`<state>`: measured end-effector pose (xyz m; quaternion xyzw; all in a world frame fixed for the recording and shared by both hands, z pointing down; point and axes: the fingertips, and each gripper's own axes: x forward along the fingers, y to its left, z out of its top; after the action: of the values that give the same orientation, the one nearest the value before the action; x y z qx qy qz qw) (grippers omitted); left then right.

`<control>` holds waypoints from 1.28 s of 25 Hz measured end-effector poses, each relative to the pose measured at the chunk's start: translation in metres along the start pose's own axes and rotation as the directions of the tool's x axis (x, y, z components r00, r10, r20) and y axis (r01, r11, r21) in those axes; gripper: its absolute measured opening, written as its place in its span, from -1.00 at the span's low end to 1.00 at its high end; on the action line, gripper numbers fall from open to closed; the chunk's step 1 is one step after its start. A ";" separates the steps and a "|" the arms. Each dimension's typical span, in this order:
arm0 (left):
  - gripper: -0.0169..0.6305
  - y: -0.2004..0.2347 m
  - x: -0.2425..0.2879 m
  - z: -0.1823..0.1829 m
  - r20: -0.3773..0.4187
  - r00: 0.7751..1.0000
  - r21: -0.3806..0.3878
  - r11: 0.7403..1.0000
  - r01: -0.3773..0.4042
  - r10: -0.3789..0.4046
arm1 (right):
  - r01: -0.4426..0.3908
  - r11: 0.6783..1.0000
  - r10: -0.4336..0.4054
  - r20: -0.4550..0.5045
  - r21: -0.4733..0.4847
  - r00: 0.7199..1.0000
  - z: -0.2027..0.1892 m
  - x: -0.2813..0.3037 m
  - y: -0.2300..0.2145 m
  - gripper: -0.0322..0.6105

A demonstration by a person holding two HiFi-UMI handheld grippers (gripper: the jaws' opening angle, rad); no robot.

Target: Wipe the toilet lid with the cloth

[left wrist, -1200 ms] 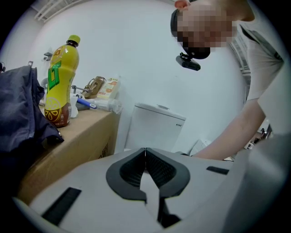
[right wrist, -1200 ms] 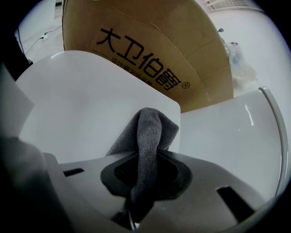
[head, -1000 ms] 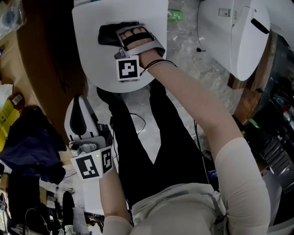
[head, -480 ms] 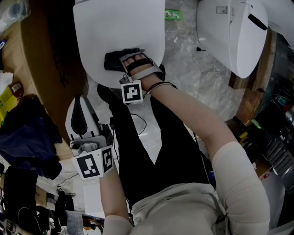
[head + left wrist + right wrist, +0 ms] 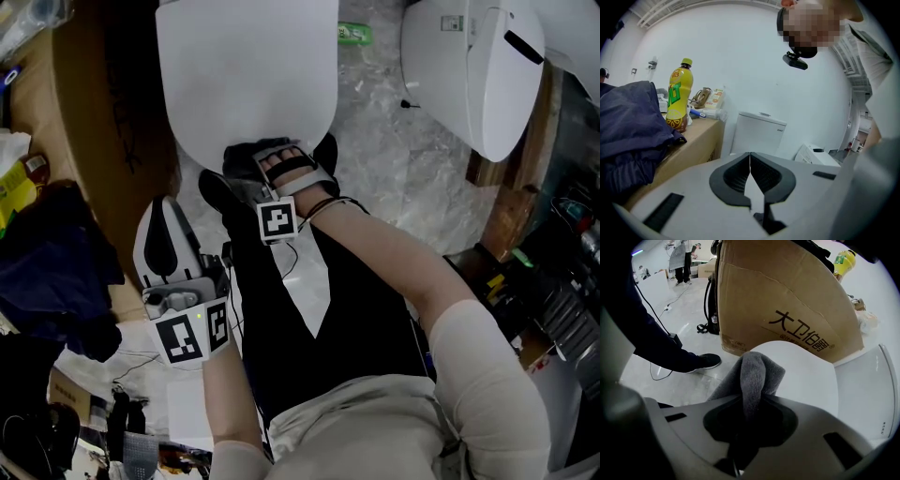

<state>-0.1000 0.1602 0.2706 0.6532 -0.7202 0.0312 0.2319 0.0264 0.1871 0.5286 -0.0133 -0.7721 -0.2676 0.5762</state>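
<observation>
The right gripper (image 5: 751, 401) is clenched on the grey cloth (image 5: 752, 373), which bunches up between its jaws at the 6 o'clock edge of the white toilet lid (image 5: 248, 66). The left gripper (image 5: 750, 161), at 8 o'clock from there, has its 2 jaws pressed together on nothing, well apart from the lid.

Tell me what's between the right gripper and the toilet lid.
Only the grey cloth, pinched by the right gripper, its bunched end over the near edge of the toilet lid; the right gripper view shows it.
</observation>
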 end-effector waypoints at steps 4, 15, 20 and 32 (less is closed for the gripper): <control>-0.90 0.001 0.000 0.000 0.003 1.000 -0.004 1.000 0.001 -0.001 | -0.089 0.996 0.089 -0.019 -0.003 0.996 -0.002 -0.004 0.019 -0.68; -0.90 0.013 0.008 0.007 0.007 1.000 -0.020 1.000 -0.017 0.017 | -0.188 0.970 0.192 -0.011 0.155 0.981 0.002 -0.001 -0.046 -0.68; -0.90 0.024 0.013 0.012 0.009 0.999 -0.033 0.999 -0.040 0.040 | -0.064 0.988 0.066 -0.013 0.141 0.998 -0.002 0.016 -0.141 -0.68; -0.90 0.030 0.021 0.018 0.001 0.999 -0.051 0.998 -0.038 0.038 | 0.198 0.980 -0.199 -0.044 -0.032 0.979 -0.007 0.061 -0.302 -0.68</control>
<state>-0.1351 0.1386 0.2703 0.6333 -0.7332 0.0166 0.2472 -0.0875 -0.0919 0.4650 0.0622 -0.7521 -0.3346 0.5644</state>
